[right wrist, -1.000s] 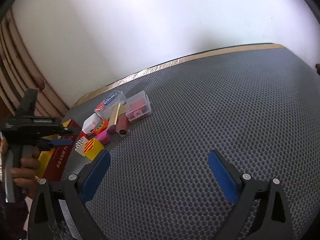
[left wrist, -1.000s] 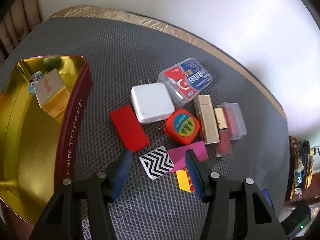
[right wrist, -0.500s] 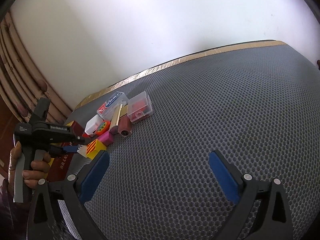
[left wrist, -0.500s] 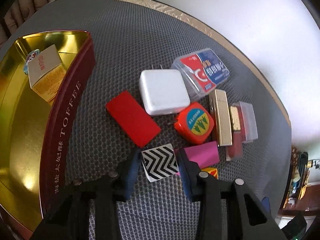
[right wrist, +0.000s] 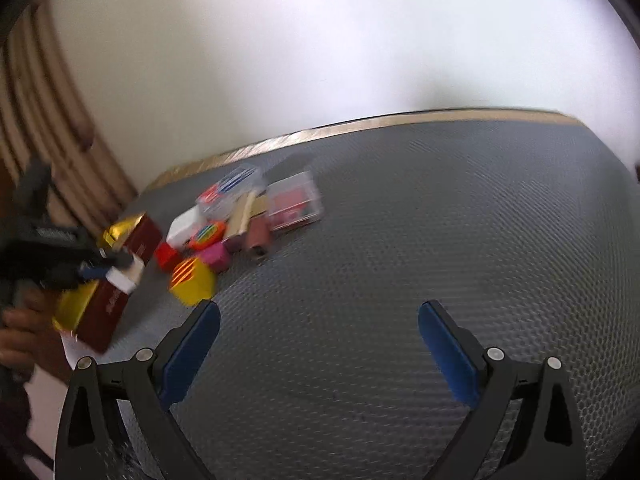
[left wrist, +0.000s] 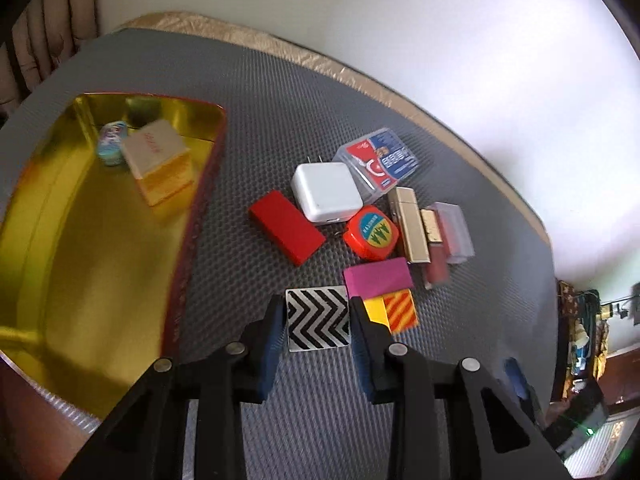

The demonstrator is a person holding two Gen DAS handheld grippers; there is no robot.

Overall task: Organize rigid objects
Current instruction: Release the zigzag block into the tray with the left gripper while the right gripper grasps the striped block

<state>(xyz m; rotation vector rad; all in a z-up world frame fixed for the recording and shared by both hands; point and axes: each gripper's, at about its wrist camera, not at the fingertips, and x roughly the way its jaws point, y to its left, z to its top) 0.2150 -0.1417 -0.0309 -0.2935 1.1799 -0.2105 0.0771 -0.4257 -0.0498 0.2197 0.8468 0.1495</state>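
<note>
The left claw (left wrist: 318,326) is gripping a black-and-white zigzag tile (left wrist: 318,323), its blue pads having just closed onto the tile's two side edges. The tile is sitting just near of a magenta block (left wrist: 378,278) and left of a yellow-and-orange striped block (left wrist: 394,310), at the near end of a cluster holding a red block (left wrist: 286,230), a white charger (left wrist: 326,192) and an orange tape measure (left wrist: 372,232). A gold-lined toffee tin (left wrist: 80,240) is lying to the left on the grey mesh bench (left wrist: 280,112). The right claw (right wrist: 320,346) is standing wide open over bare bench, gripping nothing.
</note>
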